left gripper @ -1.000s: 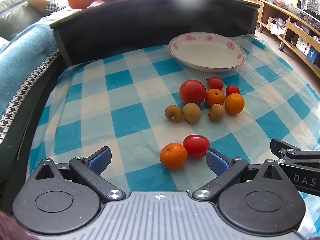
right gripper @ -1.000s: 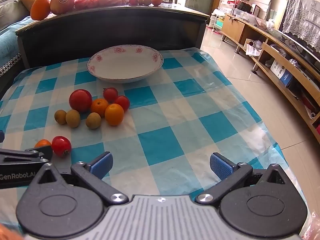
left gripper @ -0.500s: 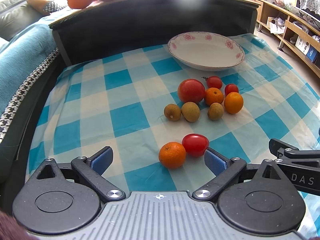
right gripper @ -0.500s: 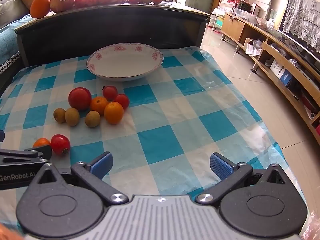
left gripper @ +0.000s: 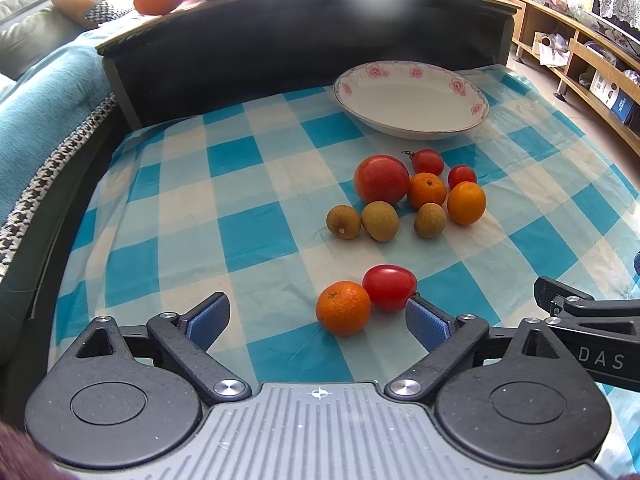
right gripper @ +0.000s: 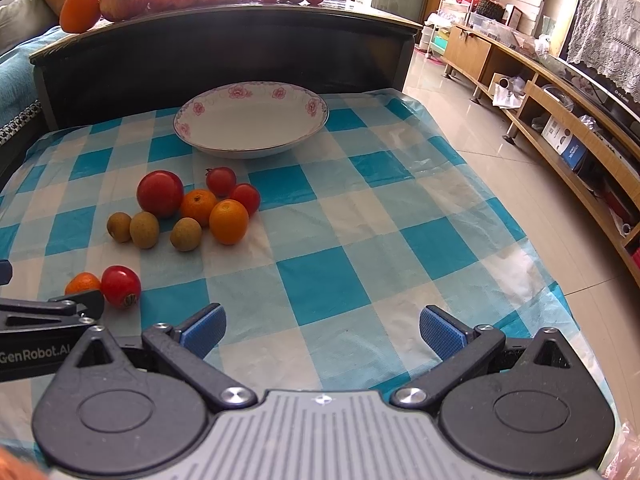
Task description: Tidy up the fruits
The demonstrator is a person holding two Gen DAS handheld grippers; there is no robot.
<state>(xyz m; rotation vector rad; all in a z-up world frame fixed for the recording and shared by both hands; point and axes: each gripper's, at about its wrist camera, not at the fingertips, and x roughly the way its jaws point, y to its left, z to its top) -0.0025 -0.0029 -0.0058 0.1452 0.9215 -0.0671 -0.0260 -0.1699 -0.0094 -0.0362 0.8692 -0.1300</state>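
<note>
Closing slowly, left gripper (left gripper: 316,316) jaws wide, nothing pinched; mandarin (left gripper: 343,308) and tomato (left gripper: 389,287) at twelve o'clock. Tomato soft, slick: grip across its middle. Right gripper (right gripper: 322,330) open, empty.

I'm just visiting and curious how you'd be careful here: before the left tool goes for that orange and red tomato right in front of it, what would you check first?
1. Plate has nothing in it, ready for fruit: ok.
2. Left tool holds nothing; its jaws are closing with no fruit between the pads: ok.
3. Nearest orange is free to take alone: not ok, it touches the red tomato.
4. Right tool is open, holding nothing: ok.
5. Right tool clear of the left tool's way: cannot tell, its side juts in near the tomato.
6. Checked cloth lies flat under the fruit: ok.
</note>
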